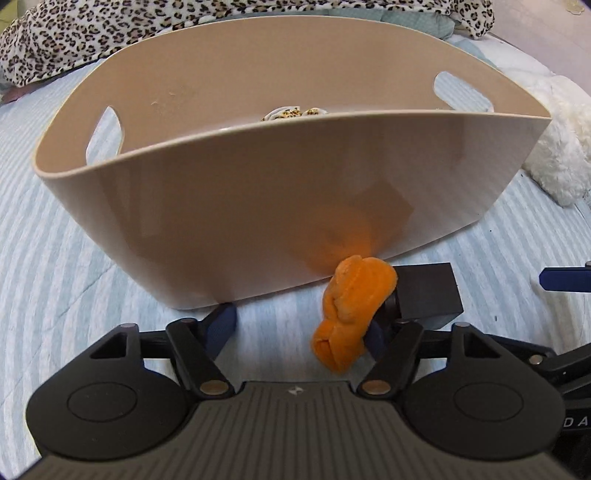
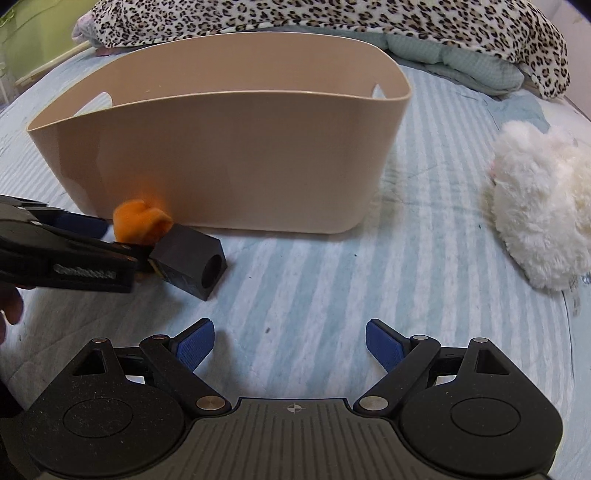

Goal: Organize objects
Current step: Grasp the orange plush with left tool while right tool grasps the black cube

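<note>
A beige plastic basket (image 1: 258,192) with handle cut-outs stands on the striped bed cover; it also shows in the right wrist view (image 2: 229,158). A leopard-print item (image 1: 291,112) lies inside it. My left gripper (image 1: 299,325) is open in front of the basket; a small orange plush (image 1: 351,314) rests against its right finger, next to a black block (image 1: 428,295). From the right wrist view the orange plush (image 2: 142,223) and black block (image 2: 192,258) sit at the left gripper's tip. My right gripper (image 2: 290,345) is open and empty above the bed cover.
A white fluffy plush (image 2: 539,214) lies to the right of the basket, also in the left wrist view (image 1: 561,147). Leopard-print bedding (image 2: 332,22) and a teal quilt (image 2: 461,55) lie behind the basket. The bed edge is at far right.
</note>
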A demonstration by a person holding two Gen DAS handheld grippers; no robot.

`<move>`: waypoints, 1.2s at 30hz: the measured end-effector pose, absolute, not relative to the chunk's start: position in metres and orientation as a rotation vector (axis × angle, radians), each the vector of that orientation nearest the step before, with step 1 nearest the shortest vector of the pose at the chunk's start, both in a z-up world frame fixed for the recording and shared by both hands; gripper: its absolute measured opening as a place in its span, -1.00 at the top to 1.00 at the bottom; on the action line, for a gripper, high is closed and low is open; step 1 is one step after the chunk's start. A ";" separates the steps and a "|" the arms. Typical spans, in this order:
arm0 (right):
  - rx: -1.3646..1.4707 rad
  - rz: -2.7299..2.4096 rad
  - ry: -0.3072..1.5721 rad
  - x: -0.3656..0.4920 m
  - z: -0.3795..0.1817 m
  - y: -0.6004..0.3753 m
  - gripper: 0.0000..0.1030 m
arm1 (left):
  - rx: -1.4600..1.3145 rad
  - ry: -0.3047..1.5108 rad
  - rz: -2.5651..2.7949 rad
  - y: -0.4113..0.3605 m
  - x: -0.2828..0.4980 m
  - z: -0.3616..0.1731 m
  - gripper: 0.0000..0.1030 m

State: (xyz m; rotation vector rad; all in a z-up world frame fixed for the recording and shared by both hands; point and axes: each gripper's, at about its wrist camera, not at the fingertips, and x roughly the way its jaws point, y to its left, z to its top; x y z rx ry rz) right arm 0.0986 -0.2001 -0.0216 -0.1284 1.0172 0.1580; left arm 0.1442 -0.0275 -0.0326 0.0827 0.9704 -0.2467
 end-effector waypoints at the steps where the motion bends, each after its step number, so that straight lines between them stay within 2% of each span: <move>1: -0.127 0.159 1.018 0.099 -0.022 -0.199 -0.75 | 0.088 0.967 -0.258 -0.028 0.143 -0.031 -0.16; 3: -0.124 0.163 1.019 0.102 -0.022 -0.196 -0.75 | 0.106 0.957 -0.279 -0.028 0.140 -0.027 0.37; 5: -0.128 0.167 1.021 0.105 -0.024 -0.193 -0.75 | 0.114 0.956 -0.293 -0.028 0.137 -0.025 0.67; 8: -0.135 0.181 1.024 0.107 -0.026 -0.186 -0.75 | 0.100 0.961 -0.303 -0.022 0.134 -0.022 0.78; 19: -0.138 0.235 1.037 0.113 -0.033 -0.163 -0.75 | 0.027 0.986 -0.191 0.017 0.121 -0.018 0.82; 28: -0.116 0.260 0.974 0.124 -0.034 -0.142 -0.75 | 0.011 0.991 -0.185 0.028 0.120 -0.017 0.81; 34: -0.134 0.246 0.940 0.126 -0.038 -0.132 -0.45 | 0.023 0.991 -0.176 0.030 0.119 -0.016 0.81; 35: -0.137 0.250 0.935 0.125 -0.038 -0.130 -0.28 | 0.025 0.991 -0.175 0.030 0.118 -0.015 0.81; 36: -0.141 0.258 0.930 0.124 -0.037 -0.129 -0.03 | 0.027 0.991 -0.173 0.029 0.118 -0.015 0.81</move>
